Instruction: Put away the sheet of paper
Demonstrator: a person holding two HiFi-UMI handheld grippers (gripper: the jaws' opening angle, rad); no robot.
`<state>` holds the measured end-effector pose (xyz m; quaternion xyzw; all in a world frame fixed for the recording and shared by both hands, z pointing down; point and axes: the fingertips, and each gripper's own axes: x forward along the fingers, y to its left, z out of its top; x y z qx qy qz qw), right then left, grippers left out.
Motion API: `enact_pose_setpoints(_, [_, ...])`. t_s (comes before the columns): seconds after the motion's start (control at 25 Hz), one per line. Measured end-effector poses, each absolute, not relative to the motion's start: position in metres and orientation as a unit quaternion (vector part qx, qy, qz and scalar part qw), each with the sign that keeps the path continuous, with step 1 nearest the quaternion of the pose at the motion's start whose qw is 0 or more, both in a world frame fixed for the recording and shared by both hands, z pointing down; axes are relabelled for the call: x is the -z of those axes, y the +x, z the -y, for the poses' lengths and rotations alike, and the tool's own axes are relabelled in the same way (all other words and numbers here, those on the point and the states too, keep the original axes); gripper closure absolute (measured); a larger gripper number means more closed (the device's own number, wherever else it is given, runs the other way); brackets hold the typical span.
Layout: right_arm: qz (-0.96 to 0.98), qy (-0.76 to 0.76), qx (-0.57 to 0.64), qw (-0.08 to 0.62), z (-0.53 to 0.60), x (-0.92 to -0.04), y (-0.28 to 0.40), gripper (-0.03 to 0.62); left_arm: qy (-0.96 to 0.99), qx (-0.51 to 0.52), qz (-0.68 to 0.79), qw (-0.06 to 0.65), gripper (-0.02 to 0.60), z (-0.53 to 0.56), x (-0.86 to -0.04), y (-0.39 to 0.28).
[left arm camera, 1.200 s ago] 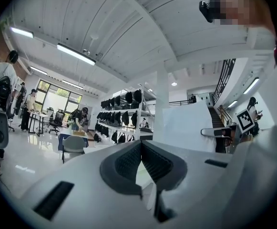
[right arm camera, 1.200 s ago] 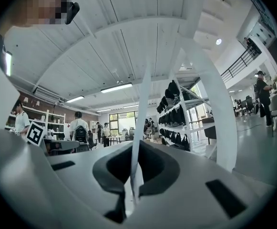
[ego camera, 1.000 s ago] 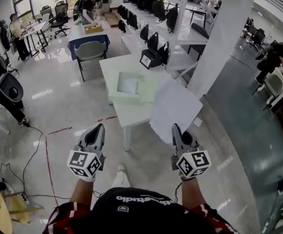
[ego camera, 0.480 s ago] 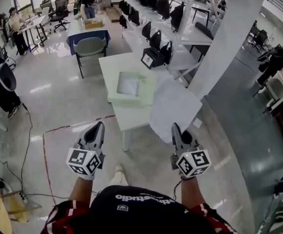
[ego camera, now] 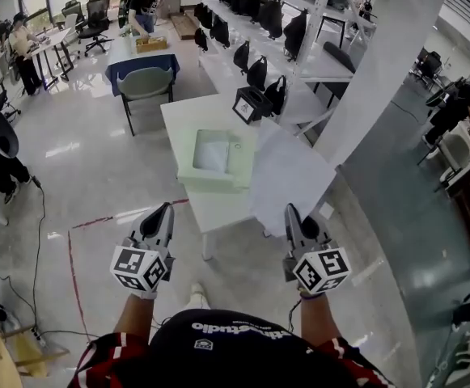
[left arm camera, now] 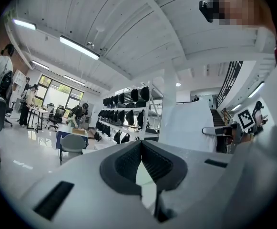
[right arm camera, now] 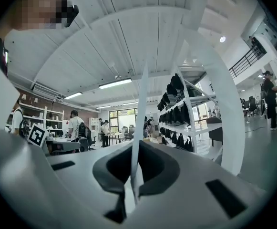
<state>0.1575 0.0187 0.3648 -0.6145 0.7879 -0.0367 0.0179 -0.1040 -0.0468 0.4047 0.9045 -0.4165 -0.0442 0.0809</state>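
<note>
In my head view the sheet of paper (ego camera: 287,176) hides the surface's (ego camera: 188,118) right front corner, and the right tongs (ego camera: 292,213) cover the sheet's near edge.

A tray (ego camera: 188,165) lies on the table (ego camera: 218,206), sheet of paper (ego camera: 290,176) at its right, chair (ego camera: 146,83) behind.

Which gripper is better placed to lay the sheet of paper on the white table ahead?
Right. The right gripper is shut on the near edge of the sheet of paper; the left gripper is shut and empty. Both are equally short of the table.
</note>
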Motion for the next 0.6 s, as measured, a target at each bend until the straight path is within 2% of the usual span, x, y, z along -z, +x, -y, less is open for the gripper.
enact_pose_setpoints(0.6, [-0.781, -0.623, 0.040, 0.013, 0.057, -0.369, 0.147, 0.591, 0.909, 0.046, 0.405, 0.085, 0.577, 0.129, -0.406, -0.111])
